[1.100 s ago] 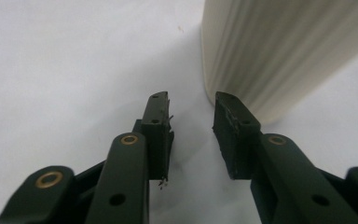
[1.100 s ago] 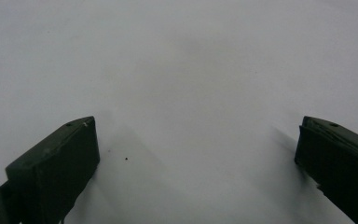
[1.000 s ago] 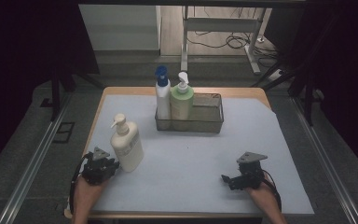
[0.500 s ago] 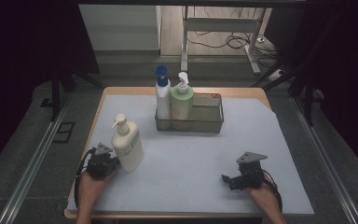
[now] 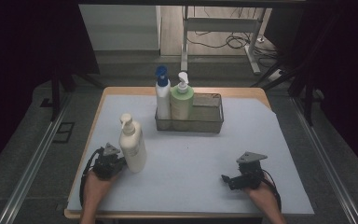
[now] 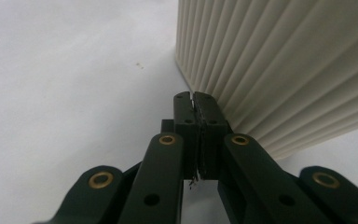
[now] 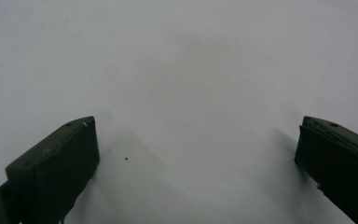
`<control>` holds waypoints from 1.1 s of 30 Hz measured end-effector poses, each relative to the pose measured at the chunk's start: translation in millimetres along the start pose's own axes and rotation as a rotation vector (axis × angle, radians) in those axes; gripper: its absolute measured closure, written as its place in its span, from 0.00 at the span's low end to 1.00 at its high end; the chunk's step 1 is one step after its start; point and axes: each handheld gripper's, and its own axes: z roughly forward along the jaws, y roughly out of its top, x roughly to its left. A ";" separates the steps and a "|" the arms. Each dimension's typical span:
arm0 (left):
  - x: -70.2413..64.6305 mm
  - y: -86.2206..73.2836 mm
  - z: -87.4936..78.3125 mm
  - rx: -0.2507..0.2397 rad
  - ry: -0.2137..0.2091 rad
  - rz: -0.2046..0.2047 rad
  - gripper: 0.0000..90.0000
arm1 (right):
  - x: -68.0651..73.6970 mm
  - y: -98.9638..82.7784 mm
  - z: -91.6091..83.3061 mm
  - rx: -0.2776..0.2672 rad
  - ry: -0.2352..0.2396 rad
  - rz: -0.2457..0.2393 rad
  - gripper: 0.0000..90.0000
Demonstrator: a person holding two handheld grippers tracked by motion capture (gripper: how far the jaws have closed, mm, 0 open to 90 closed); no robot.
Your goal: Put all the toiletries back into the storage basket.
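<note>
A cream pump bottle [image 5: 132,145] stands upright on the white table cover, front left. My left gripper [image 5: 108,161] lies just left of its base. In the left gripper view the two jaws are pressed together with nothing between them [image 6: 196,99], and their tips rest against the bottle's ribbed cream side [image 6: 279,60]. My right gripper [image 5: 242,177] rests low on the cover at the front right, away from every bottle. Its jaws stand wide apart [image 7: 196,140] over bare white cover.
A wire basket [image 5: 209,122] sits at the back middle of the table. It holds a white bottle with a blue cap [image 5: 162,98] and a green pump bottle [image 5: 182,101]. The table's wooden edge [image 5: 168,215] runs along the front, and dark floor lies beyond both sides.
My left gripper has edged to the right, up against the cream bottle's base. The right gripper and the bottles have kept still.
</note>
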 end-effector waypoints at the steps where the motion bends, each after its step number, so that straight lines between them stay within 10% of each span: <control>1: -0.5 0.3 0.0 0.003 0.001 0.005 0.98 | 0.0 0.0 0.0 0.000 0.000 0.000 0.00; 33: -26.0 23.0 16.5 -0.024 -0.007 0.080 0.95 | 0.0 0.0 0.0 0.001 0.001 0.001 0.00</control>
